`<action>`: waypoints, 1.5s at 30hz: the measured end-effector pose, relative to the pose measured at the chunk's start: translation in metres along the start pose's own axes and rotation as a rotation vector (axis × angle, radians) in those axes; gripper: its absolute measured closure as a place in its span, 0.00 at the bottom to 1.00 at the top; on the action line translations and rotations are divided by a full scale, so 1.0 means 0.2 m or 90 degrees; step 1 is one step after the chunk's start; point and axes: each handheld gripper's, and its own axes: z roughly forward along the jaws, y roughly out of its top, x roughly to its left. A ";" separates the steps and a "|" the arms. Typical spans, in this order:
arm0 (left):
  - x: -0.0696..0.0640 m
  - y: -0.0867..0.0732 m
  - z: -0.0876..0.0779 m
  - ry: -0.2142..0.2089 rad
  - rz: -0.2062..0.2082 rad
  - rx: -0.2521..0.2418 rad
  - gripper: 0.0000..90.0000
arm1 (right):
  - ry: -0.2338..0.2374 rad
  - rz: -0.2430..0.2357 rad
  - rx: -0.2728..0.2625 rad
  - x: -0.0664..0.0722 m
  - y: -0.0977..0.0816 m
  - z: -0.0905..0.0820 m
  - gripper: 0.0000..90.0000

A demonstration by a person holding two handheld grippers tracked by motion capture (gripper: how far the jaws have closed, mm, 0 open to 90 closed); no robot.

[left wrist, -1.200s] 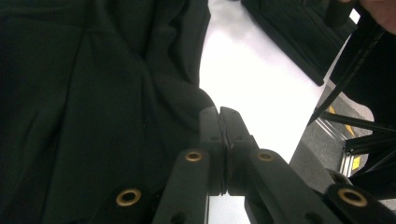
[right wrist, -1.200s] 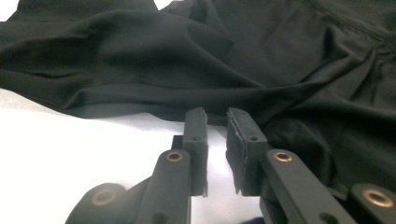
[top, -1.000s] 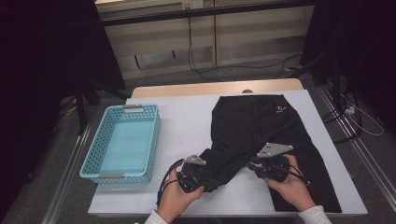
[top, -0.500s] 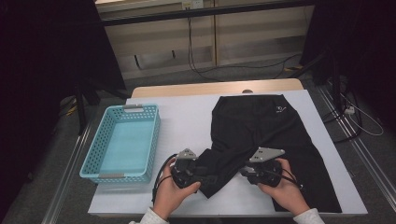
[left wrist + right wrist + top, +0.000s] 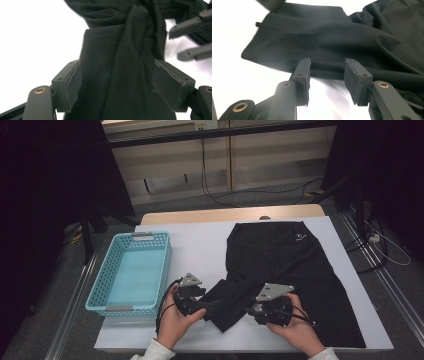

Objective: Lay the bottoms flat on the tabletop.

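High view: black garment (image 5: 285,270), soft & limp, lies at table's (image 5: 200,245) 3 o'clock side; left gripper (image 5: 202,302) jaws just opened, cloth loose between, right gripper (image 5: 250,309) part-open at hem—best grip point.

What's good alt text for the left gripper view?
A black fabric garment lies between the left gripper's two open padded jaws, which have just been opening. Behind is a white table; the other gripper's jaws show at upper right.

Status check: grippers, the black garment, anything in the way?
Left gripper just opened, garment between jaws. Right gripper open, at cloth edge. Blue basket aside, clear.
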 end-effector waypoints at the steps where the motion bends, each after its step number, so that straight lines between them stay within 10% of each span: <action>1: 0.00 0.00 0.00 0.002 0.000 -0.002 0.27 | 0.008 -0.002 -0.001 0.02 0.01 0.02 0.60; 15: 0.02 0.01 -0.01 0.018 -0.001 -0.013 0.25 | 0.056 -0.032 -0.002 0.15 0.05 0.15 0.51; 22: 0.02 0.01 -0.03 0.021 -0.005 -0.020 0.23 | 0.092 -0.031 0.024 0.14 0.04 0.17 0.99; 45: 0.06 -0.03 0.03 0.032 -0.019 0.000 0.27 | 0.080 -0.016 0.048 0.02 -0.07 0.00 1.00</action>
